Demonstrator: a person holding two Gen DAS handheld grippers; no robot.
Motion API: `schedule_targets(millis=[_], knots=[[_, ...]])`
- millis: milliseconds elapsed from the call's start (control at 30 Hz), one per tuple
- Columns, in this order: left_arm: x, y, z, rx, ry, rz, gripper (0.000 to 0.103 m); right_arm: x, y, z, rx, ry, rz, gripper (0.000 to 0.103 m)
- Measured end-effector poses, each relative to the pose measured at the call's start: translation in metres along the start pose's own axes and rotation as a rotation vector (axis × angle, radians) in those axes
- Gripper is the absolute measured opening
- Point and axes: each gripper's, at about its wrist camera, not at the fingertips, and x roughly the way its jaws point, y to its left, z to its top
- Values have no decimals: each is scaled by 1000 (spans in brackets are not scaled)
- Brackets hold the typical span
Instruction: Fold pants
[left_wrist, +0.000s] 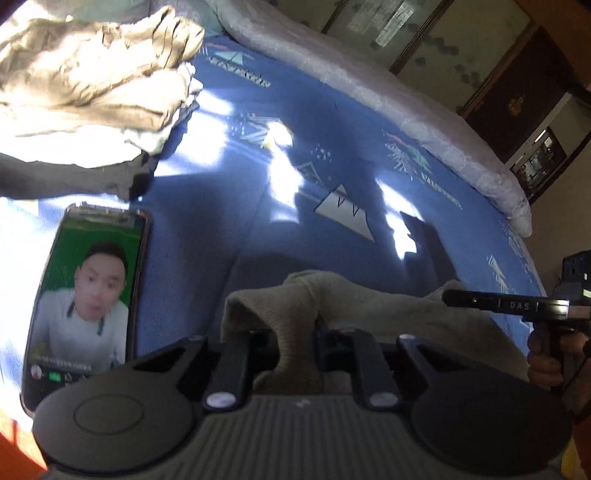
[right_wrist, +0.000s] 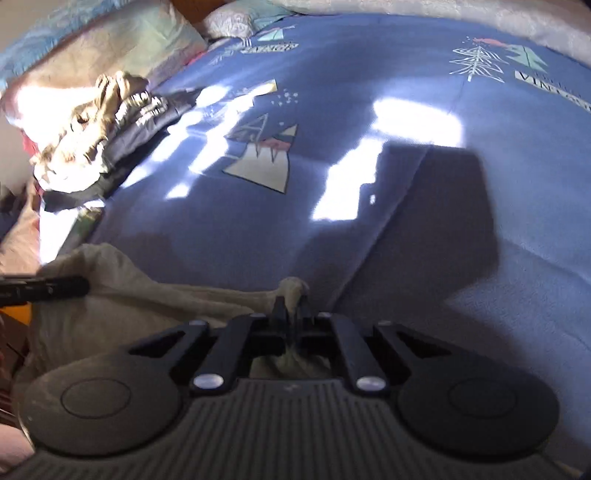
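Observation:
The beige pants (left_wrist: 369, 299) lie bunched at the near edge of the blue bed cover (left_wrist: 258, 206). My left gripper (left_wrist: 295, 325) is shut on a fold of the pants, which drapes over its fingers. My right gripper (right_wrist: 291, 302) is shut on another bunch of the same pants (right_wrist: 129, 306). The right gripper also shows in the left wrist view (left_wrist: 454, 297) at the right, its tip on the fabric. The left gripper's fingers (right_wrist: 55, 286) show at the left of the right wrist view.
A phone (left_wrist: 85, 306) with a lit screen lies on the bed at the left. A pile of folded tan and dark clothes (left_wrist: 92, 81) sits at the far left, also seen in the right wrist view (right_wrist: 96, 140). A pale quilt (left_wrist: 369, 85) borders the far side.

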Motion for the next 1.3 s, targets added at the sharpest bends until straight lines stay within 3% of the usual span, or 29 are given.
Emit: schedule_targets(millis=[100, 233, 367, 433, 467, 533, 600, 633, 700, 800, 900, 967, 1100, 1167, 1267, 1300], knots=[[0, 2, 34, -29, -55, -34, 12, -21, -20, 30, 75, -90, 61, 7], [34, -2, 72, 7, -100, -14, 12, -2, -32, 63, 79, -152, -3, 7], [86, 5, 92, 33, -37, 49, 13, 39, -56, 84, 160, -164, -21, 7], [112, 12, 89, 28, 45, 93, 15, 72, -65, 79, 166, -83, -81, 10], [119, 15, 85, 30, 81, 112, 18, 84, -68, 74, 160, -43, -112, 17], [107, 13, 83, 34, 78, 106, 20, 77, -70, 69, 171, -77, -92, 19], [78, 14, 82, 14, 30, 123, 40, 50, -68, 70, 213, -121, -92, 36], [59, 17, 80, -3, -10, 136, 44, 33, -63, 68, 197, -166, -79, 39], [25, 24, 72, -43, -54, 128, 45, -2, -49, 60, 153, -206, -26, 40], [-11, 29, 47, -76, -56, 85, 42, -45, -21, 31, 65, -208, 112, 40], [-36, 20, 16, -39, -36, 47, 42, -76, 10, -14, -48, -155, 226, 40], [-43, 8, -5, 16, -5, 6, 42, -86, 30, -47, -111, -88, 255, 40], [-28, -36, -42, 238, 83, -24, 42, -77, 57, -98, -241, 42, 110, 39], [-17, -63, -60, 388, 90, -19, 44, -67, 67, -113, -330, 57, -45, 38], [3, -91, -82, 591, 76, 25, 44, -54, 73, -125, -471, 54, -193, 36], [10, -95, -85, 627, 84, 47, 34, -52, 75, -127, -501, 41, -238, 36]])
